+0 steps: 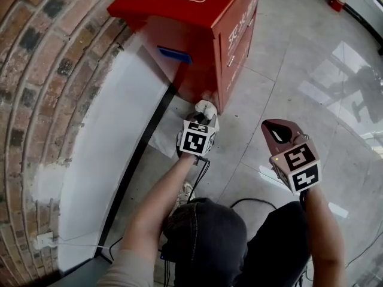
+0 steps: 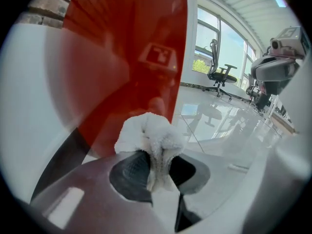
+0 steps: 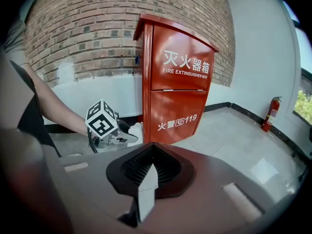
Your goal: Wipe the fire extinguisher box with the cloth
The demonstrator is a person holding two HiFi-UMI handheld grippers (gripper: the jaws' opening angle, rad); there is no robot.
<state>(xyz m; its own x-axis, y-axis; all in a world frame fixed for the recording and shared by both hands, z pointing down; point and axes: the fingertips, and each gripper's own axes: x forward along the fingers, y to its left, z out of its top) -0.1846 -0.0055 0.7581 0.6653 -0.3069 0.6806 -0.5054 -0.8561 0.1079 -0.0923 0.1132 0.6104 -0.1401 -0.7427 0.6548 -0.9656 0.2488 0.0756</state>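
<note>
Left gripper (image 2: 156,167): jaws clenched on the white cloth (image 2: 146,133). A wad of it bulges out past the pads and a thin fold is nipped between them. The gripper is angled downward, low to the floor.

Cloth position: at the foot of the red fire extinguisher box (image 3: 178,82), on the side panel that faces the wall, close to the lower front corner. From the right gripper view the wad looks to be against the panel's edge; actual contact cannot be confirmed.

Right gripper (image 3: 151,172): jaws pressed together, nothing between them. It is held in the air, well apart from the box and to the right of the left gripper, pointing toward the box front.

Box: upright, sloped lid, white lettering on the front, a small blue patch (image 1: 175,54) on the wall-facing side.

Surroundings: brick wall (image 3: 97,28) behind the box, with a white band along its base and a black skirting strip below that. Glossy grey tiled floor (image 1: 281,70). A red fire extinguisher (image 3: 272,113) stands by the far wall. An office chair (image 2: 222,74) stands near the windows.
</note>
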